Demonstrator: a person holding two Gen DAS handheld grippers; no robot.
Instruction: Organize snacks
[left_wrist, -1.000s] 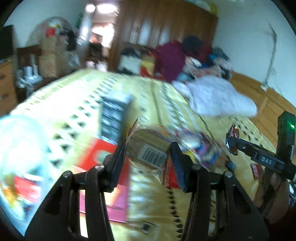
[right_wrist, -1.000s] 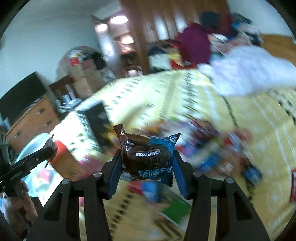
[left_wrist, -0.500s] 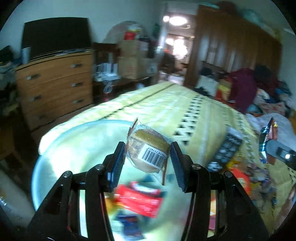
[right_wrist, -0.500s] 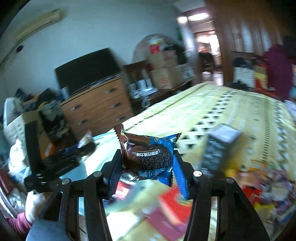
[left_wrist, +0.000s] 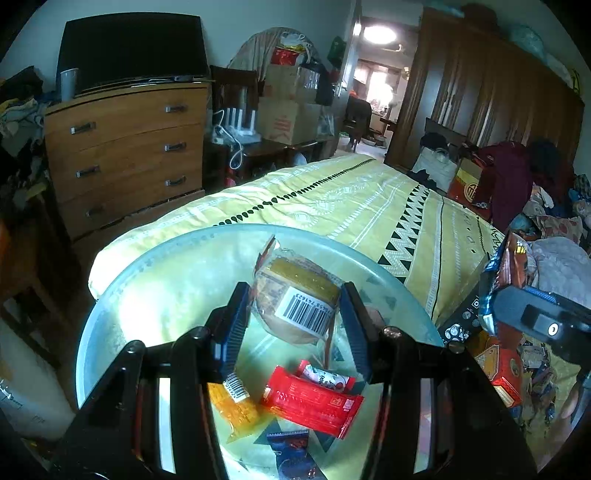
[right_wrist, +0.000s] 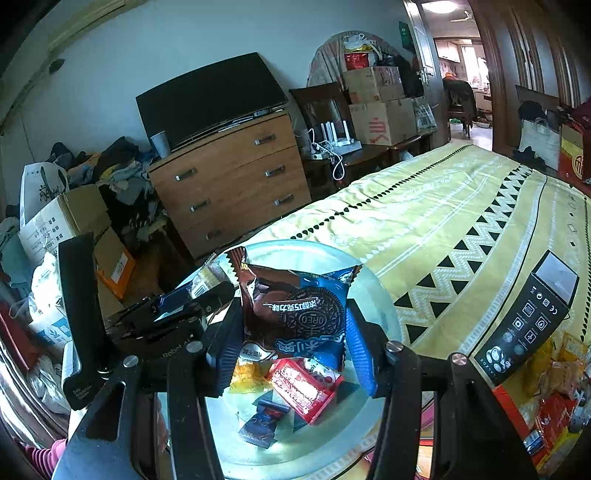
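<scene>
My left gripper (left_wrist: 293, 325) is shut on a clear-wrapped brown cake with a barcode label (left_wrist: 297, 299), held over a wide clear glass bowl (left_wrist: 110, 295) on the yellow bedspread. My right gripper (right_wrist: 293, 328) is shut on a brown and blue Oreo packet (right_wrist: 295, 306), over the same bowl (right_wrist: 380, 295). In the bowl lie a red packet (left_wrist: 314, 402), an orange packet (left_wrist: 236, 406) and a dark blue packet (left_wrist: 291, 454). The right gripper with its packet shows at the right edge of the left wrist view (left_wrist: 509, 291). The left gripper shows at the left of the right wrist view (right_wrist: 184, 306).
A black box with white icons (right_wrist: 524, 317) stands right of the bowl, beside a red box (left_wrist: 502, 369) and several loose snacks (right_wrist: 561, 384). A wooden chest of drawers (left_wrist: 125, 147) with a television stands beyond the bed's edge. Cardboard boxes and clothes fill the floor at left (right_wrist: 74, 221).
Both grippers have swung left from the snack pile to above the glass bowl, each still holding its packet. The views have sharpened as the motion slowed.
</scene>
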